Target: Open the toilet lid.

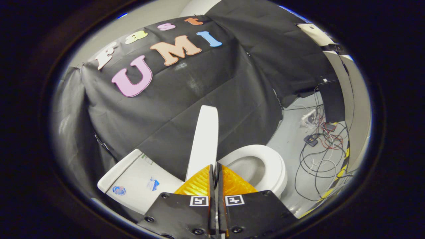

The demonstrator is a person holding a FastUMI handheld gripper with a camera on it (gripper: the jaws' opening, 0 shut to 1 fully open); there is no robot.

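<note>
The toilet lid stands raised, seen edge-on as a narrow white blade climbing from just ahead of the fingertips toward twelve o'clock. Its lower end meets the tips of the hand-held gripper, whose two fingers lie pressed together with only a thin dark seam between them. They look closed, and whether a sliver of the lid's edge is pinched in that seam cannot be told. The pose suggests the fingers are steadying or pushing the lid's edge upward, which would explain why they sit right at its base rather than out at the far rim.

At about three o'clock from the fingertips lies the toilet seat, down on the bowl and uncovered, so the lid seems well past halfway open. At about eight o'clock sits the white cistern, the surface the lid would presumably lean against when fully back; the lid looks near upright and perhaps not yet resting there.

Beyond the seat, toward two o'clock, a tangle of cables sprawls on the grey floor, well apart from the toilet.
</note>
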